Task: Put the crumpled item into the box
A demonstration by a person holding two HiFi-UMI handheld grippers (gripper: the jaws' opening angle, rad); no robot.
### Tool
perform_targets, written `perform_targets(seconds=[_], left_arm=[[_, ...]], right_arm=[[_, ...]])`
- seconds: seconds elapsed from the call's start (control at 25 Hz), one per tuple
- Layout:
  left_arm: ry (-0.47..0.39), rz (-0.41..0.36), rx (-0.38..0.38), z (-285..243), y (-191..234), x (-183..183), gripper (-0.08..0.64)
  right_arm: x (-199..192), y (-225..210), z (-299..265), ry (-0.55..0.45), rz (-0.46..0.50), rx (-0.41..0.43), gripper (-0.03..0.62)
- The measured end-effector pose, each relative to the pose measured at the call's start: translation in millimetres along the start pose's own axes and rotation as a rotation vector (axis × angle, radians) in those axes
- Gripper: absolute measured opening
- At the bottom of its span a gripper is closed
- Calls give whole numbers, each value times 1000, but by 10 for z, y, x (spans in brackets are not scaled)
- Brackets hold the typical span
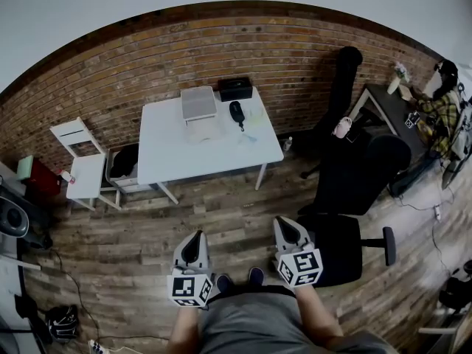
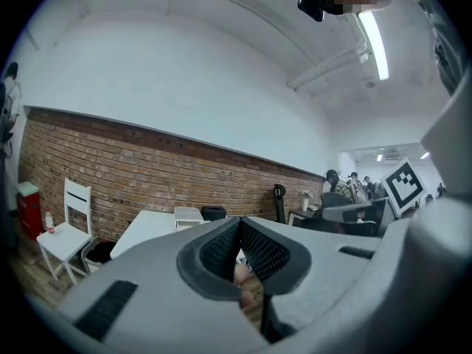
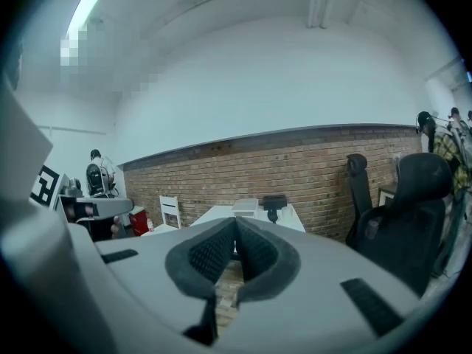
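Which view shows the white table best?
The head view: the whole top of the white table shows from above, with nothing in front of it. The left gripper view shows only its left part behind the jaws; the right gripper view shows a thin strip.

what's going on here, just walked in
A person stands on the wood floor holding a left gripper and a right gripper, both with jaws shut and nothing between them. They face a white table by the brick wall, some way off, where a pale box sits. Nothing is picked up yet, and the crumpled item is too small to make out from here.
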State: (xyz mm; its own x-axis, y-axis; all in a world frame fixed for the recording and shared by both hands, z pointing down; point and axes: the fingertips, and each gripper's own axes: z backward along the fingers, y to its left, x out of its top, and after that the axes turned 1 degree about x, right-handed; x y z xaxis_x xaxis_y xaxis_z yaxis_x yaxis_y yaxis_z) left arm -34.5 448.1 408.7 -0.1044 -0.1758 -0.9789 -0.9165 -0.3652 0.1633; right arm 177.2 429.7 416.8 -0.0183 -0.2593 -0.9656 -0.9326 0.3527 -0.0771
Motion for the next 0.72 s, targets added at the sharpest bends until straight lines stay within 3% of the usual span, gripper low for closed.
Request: perform_targets(seconds=[0.2,0.32,0.4,0.48,0.64,0.72], left_arm=[[-1,-38,8,109,124,-33,4],[-3,-8,7,173,213,-74,5],[2,9,-9,205,262,-99,11],[11,12,-30,241,268,-125,14],[-8,10,-85,281,228,-121,73],[-11,5,-110,264,223,-122,84]], right_arm=[[-94,181,-1,20,-12,0,5],[-183,293,20,39,-54,16,81],[-220,359,40,33,-71,10,75],[-256,400,84,25,-78,-7,17],[-334,502,111,47,-67,12,63],[-347,511,92,46,-72,7,50]])
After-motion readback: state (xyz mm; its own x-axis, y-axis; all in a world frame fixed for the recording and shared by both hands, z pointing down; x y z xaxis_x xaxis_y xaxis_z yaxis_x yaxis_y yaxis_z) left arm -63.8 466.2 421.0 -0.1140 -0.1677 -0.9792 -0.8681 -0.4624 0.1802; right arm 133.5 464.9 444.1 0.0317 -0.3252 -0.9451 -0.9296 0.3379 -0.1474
